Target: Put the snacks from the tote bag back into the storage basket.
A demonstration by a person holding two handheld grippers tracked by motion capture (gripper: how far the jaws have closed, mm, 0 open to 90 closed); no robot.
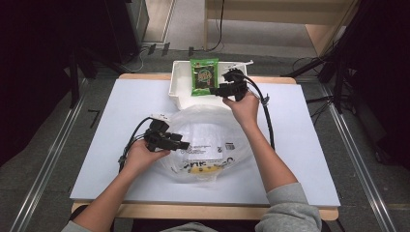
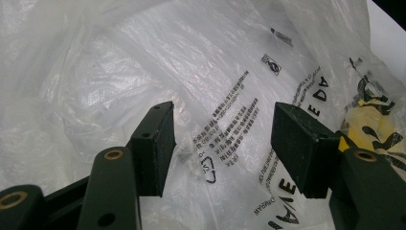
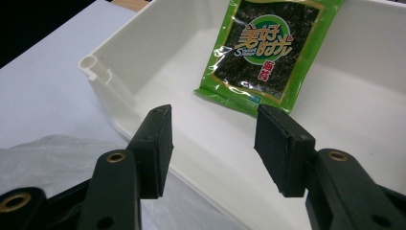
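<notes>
A: Where's the seaweed packet (image 3: 268,52)?

B: Leaning in the white bin (image 1: 180,87) at the counter's (image 1: 106,145) far edge. Right tool (image 3: 213,143) spread apart, empty, just before it.

A: Handling?

B: Probably light, crinkly, slippery; pinch a sealed edge. Left tool (image 2: 222,139) gapes empty over the soft plastic bag (image 2: 143,57).
</notes>
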